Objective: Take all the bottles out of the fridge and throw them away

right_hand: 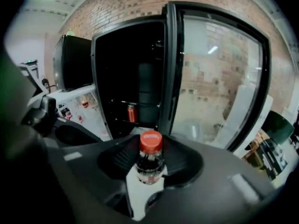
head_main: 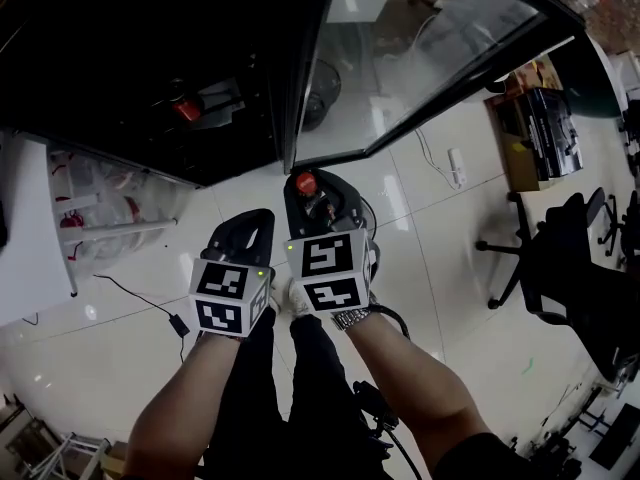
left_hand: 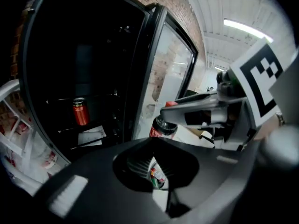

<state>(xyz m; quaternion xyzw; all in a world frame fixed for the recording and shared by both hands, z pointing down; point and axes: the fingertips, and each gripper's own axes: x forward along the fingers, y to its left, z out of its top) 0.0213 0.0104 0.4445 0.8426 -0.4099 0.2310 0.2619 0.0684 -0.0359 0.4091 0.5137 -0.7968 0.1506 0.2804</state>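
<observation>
Bottle point(right_hand: 150, 164) red-capped, label unreadable, pinched by right tool point(right_hand: 150, 148), left tool point(left_hand: 156, 164) pressed together

From the head we look steeply down at the floor point(head_main: 440, 268); cameras on the left claw point(head_main: 243, 226) and right claw point(head_main: 310, 196) face the nearby open fridge point(right_hand: 135, 73), shared by all.

Black office chair point(head_main: 565, 258) and cardboard box point(head_main: 515, 153) stand on white tiled floor point(head_main: 440, 268)
</observation>
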